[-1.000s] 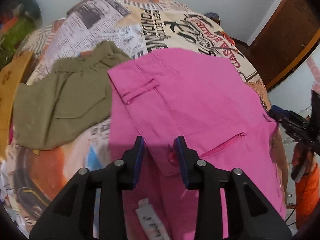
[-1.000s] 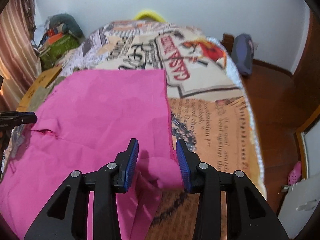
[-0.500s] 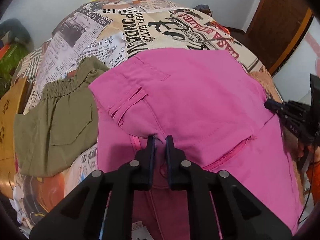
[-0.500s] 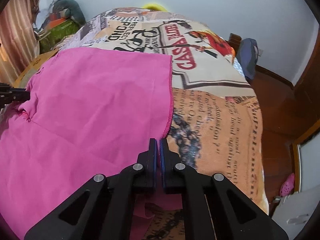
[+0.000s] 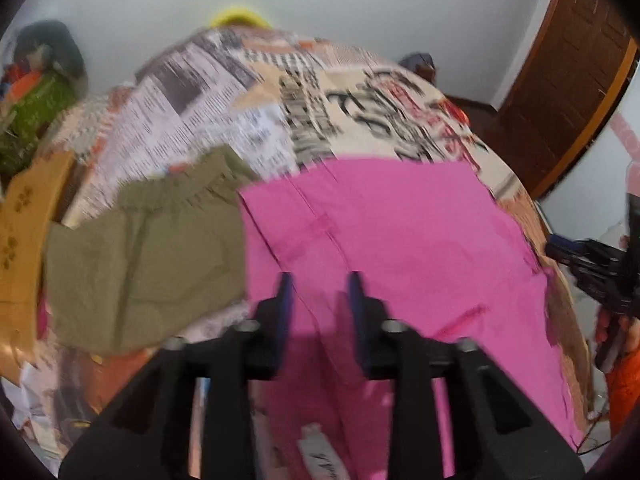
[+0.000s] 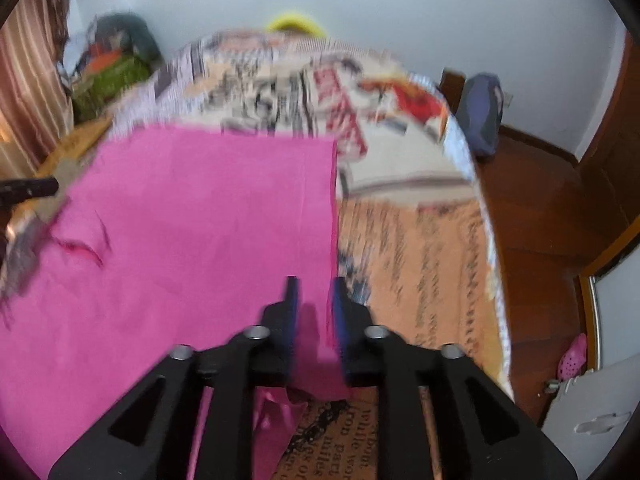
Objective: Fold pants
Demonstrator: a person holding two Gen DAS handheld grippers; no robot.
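Pink pants (image 5: pixel 400 232) lie folded flat on a bed with a newspaper-print cover (image 5: pixel 240 92). My left gripper (image 5: pixel 318 280) hovers over their near left part, close to the belt loop. Its jaws are opening and no cloth is pinched between them. In the right wrist view the pink pants (image 6: pixel 200 220) fill the left half. My right gripper (image 6: pixel 314 284) stands at their right edge. Its jaws are opening too, and a loose fold of pink cloth lies between the blue pads (image 6: pixel 294 312). Both views are motion-blurred.
An olive garment (image 5: pixel 140 256) lies left of the pants, partly under them. A brown cardboard piece (image 5: pixel 24 240) sits at the far left. The bed's right edge drops to a wooden floor (image 6: pixel 540 220) with a blue bag (image 6: pixel 480 116). A wooden door (image 5: pixel 568 80) stands at the right.
A second ago both grippers were open; half a second ago both were shut on the pink cloth. Now both have parted again and lifted a little off the pants.
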